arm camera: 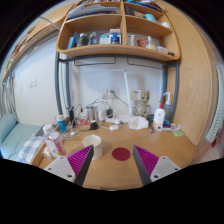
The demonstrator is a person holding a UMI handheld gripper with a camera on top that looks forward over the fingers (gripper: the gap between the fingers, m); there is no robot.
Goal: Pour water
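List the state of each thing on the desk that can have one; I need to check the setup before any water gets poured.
claw: open, holding nothing, fingers apart above the desk.
white cup: upright on the desk, ahead of the claw; contents can't be told.
red coaster: flat on the desk, nothing on it.
white spray bottle: upright, capped, near the wall.
glass: upright at the desk's left; contents can't be told.

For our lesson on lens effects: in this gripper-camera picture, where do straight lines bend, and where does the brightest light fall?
Gripper view: strong fisheye distortion, so the wooden shelf unit and the desk edge bow outward toward the rim. Gripper view: the brightest area is the pale wall beneath the shelf, with no harsh glare. Gripper view: small items on the desk are too fine to identify. The gripper fingers stand open, holding nothing.
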